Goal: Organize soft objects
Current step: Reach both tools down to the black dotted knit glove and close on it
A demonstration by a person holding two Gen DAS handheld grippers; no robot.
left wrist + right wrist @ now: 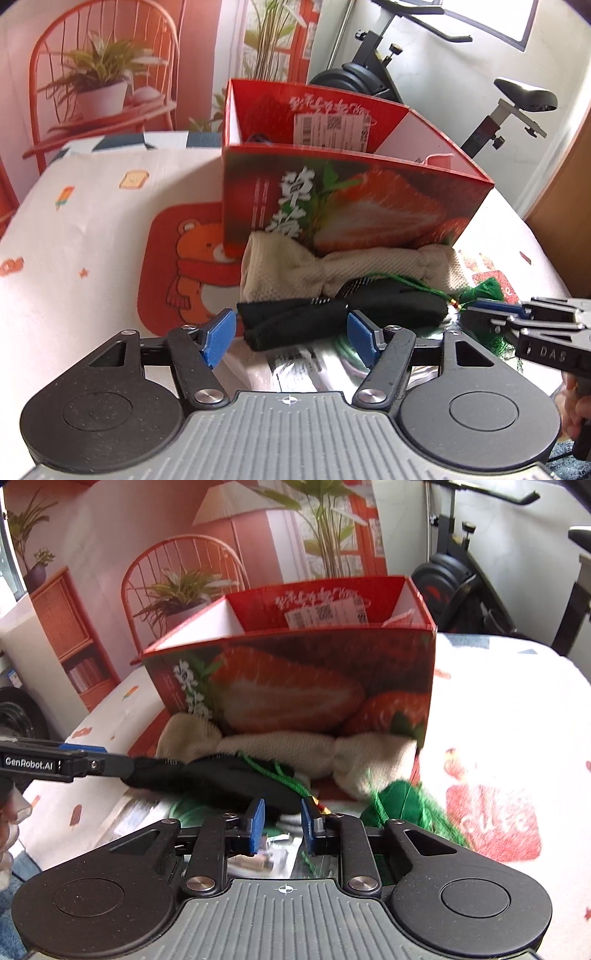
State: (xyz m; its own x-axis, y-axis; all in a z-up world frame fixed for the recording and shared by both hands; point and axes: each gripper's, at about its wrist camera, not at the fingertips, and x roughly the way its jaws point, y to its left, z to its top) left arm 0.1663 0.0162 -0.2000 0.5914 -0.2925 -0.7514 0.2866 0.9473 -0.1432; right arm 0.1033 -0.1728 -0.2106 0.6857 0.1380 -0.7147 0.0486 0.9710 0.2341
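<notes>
A long black cloth [295, 323] lies on a shiny plastic bag [306, 363], in front of a cream knitted cloth [332, 269] and a red strawberry box [351, 192]. My left gripper [291, 336] is open, and its blue pads stand on either side of the black cloth's left end without pressing it. My right gripper [282, 821] has its jaws close together on the right end of the black cloth [229, 779]. From the left wrist view, my right gripper [467, 314] comes in from the right. A green tasselled cord [399, 806] lies beside it.
The open box [295, 679] stands just behind the pile, and the cream cloth [288, 747] rests against its front wall. The table carries a white printed cloth [92, 229] with an orange bear. An exercise bike [517, 99] stands beyond the table's far right.
</notes>
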